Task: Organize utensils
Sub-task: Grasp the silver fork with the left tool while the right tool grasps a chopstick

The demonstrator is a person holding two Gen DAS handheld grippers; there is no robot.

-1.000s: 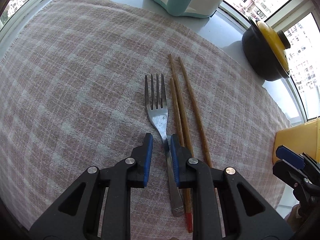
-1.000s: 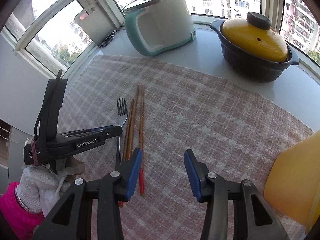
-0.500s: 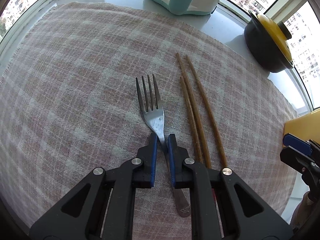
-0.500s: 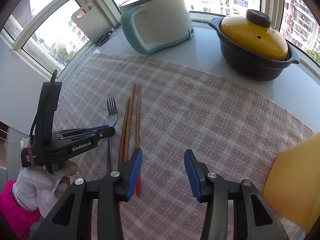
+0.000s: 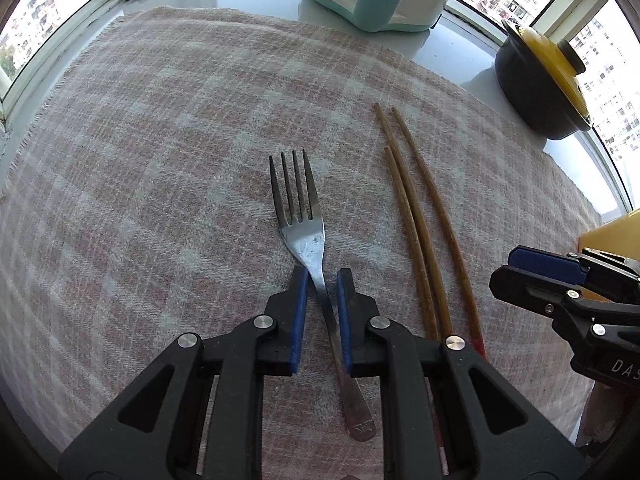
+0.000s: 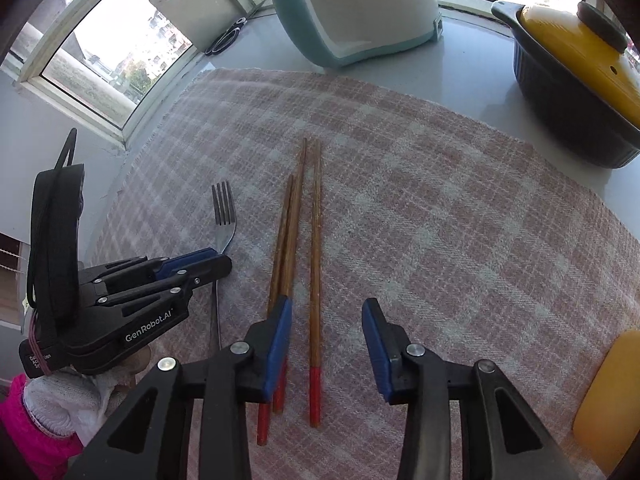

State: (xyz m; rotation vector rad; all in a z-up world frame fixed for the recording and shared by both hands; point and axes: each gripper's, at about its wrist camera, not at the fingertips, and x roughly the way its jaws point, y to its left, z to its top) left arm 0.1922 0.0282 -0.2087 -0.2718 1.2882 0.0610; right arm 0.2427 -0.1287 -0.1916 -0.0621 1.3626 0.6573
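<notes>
A steel fork (image 5: 304,236) lies on a pink checked cloth (image 5: 160,160), tines pointing away. My left gripper (image 5: 322,280) is shut on the fork's neck, the handle running slantwise between the blue pads. Three wooden chopsticks with red ends (image 5: 420,216) lie to the fork's right. My right gripper (image 6: 326,312) hangs low over them, its jaws closing. The rightmost chopstick (image 6: 316,260) lies between its fingers with neither pad touching it. Its left finger (image 6: 280,332) covers the other two chopsticks. The fork (image 6: 224,216) and left gripper (image 6: 218,260) show at the left of the right wrist view.
A teal and white cooker (image 6: 360,8) and a dark pot with a yellow lid (image 6: 580,80) stand behind the cloth. Scissors (image 6: 224,40) and a white board (image 6: 188,12) lie by the window. A yellow container (image 6: 608,400) is at the right. A gloved hand (image 6: 52,404) holds the left gripper.
The left gripper shut on the fork and slid it left, away from the chopsticks. The right gripper dropped lower and moved left over the chopsticks, its jaws narrower.
</notes>
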